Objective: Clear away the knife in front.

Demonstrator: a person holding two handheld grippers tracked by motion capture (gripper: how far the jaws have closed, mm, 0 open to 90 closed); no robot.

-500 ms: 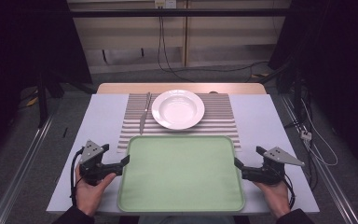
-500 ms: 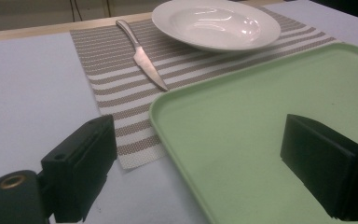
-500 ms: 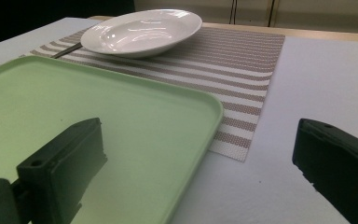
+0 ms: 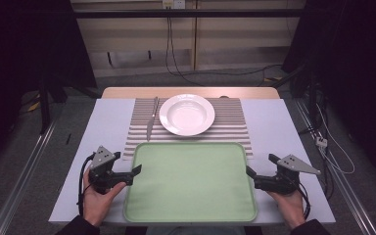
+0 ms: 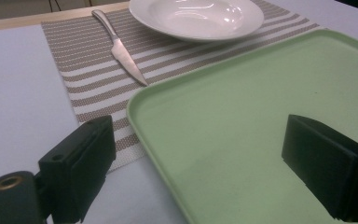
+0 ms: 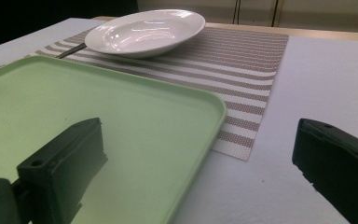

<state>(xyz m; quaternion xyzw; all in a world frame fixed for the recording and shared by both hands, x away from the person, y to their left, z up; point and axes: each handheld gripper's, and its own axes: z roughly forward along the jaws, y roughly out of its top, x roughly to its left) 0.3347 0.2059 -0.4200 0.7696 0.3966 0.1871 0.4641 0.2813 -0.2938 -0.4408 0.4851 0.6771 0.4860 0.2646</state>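
Observation:
A pale green tray (image 4: 191, 183) lies empty at the near middle of the table. My left gripper (image 4: 137, 170) is at the tray's left rim and stands open. In the left gripper view the left gripper (image 5: 200, 140) has one jaw over the table and the other over the tray (image 5: 261, 88), and neither touches it. My right gripper (image 4: 248, 172) is open at the tray's right rim. In the right gripper view the right gripper (image 6: 200, 135) straddles the rim of the tray (image 6: 98, 98) in the same way.
Behind the tray a striped placemat (image 4: 232, 128) carries a white deep plate (image 4: 186, 114), with a table knife (image 4: 151, 119) to its left. The white tabletop (image 4: 284, 127) is bare on both sides. Cables and metal rails run along the floor around the table.

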